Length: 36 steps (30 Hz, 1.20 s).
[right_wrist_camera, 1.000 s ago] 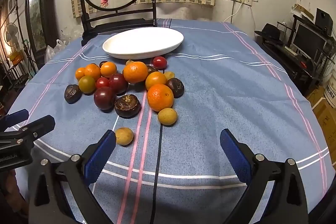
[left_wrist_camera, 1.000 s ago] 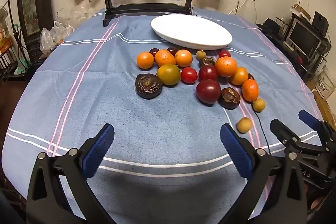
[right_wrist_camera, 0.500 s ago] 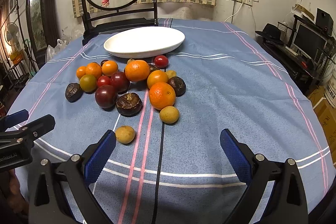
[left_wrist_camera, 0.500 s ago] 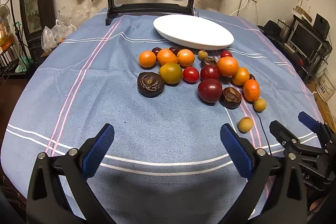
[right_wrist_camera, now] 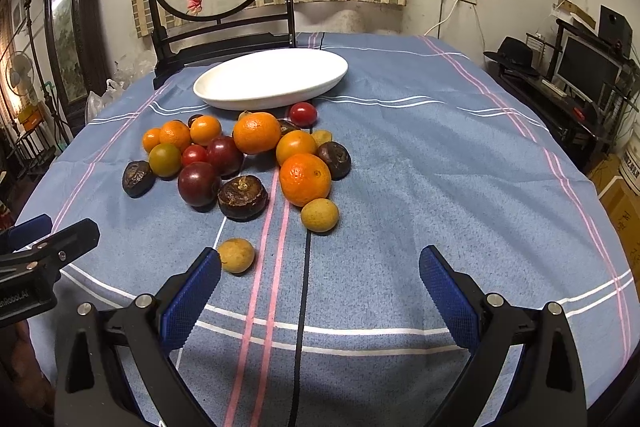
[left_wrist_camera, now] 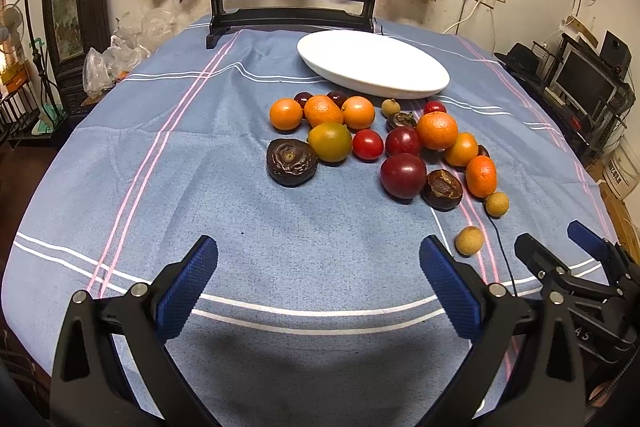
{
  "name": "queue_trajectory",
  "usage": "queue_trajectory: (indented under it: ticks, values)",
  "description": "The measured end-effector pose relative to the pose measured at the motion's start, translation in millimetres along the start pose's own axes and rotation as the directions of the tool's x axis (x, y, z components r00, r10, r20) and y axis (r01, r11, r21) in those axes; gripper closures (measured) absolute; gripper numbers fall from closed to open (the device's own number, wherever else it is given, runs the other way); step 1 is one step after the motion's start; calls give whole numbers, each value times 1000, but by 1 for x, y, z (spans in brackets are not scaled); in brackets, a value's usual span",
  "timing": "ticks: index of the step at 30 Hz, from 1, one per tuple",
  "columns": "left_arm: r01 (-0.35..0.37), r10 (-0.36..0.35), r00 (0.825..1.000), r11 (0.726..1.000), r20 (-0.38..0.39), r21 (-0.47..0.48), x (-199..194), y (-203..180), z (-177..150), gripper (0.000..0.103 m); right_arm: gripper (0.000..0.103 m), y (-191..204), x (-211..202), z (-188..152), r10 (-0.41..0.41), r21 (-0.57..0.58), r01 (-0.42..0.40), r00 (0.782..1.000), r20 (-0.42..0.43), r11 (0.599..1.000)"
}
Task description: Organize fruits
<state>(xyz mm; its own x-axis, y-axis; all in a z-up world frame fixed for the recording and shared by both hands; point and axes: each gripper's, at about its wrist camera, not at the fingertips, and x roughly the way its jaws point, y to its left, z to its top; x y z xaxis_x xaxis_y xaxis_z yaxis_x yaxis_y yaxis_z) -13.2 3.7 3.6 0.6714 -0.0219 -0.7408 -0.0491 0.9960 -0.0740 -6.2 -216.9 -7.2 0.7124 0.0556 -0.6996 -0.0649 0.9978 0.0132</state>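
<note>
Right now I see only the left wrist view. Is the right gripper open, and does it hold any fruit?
Observer: In the right wrist view, the right gripper is wide open and holds nothing.
Operator: Where is the nearest small yellow fruit to it?
Observer: The small yellow fruit lies on the cloth close beside its left fingertip, on the inner side at the mouth of the gap.
Operator: Is something hidden behind the oranges?
Observer: Yes. A dark brown fruit sits against the front orange, on the orange's right.
</note>
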Motion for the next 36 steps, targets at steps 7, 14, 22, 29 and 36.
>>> queue_trajectory:
  ticks: [7,14,22,29,36]
  values:
    - [2,-2,1000,1000,3,2,-1,0,-1,4,4,1,-1,-1,4,-3,-4,1000,3,1000]
    - [-1,1,1000,1000,3,3,-1,-1,-1,4,4,1,-1,-1,6,-4,-5,1000,2,1000]
    - [1,-1,1000,1000,3,3,-1,-1,-1,4,4,2,-1,-1,6,-4,-6,1000,4,1000]
    - [1,-1,1000,1000,4,4,-1,-2,-1,4,4,2,-1,-1,6,-4,-6,1000,4,1000]
    - [0,0,1000,1000,4,6,-2,-2,-1,4,4,2,-1,-2,7,-3,-7,1000,2,1000]
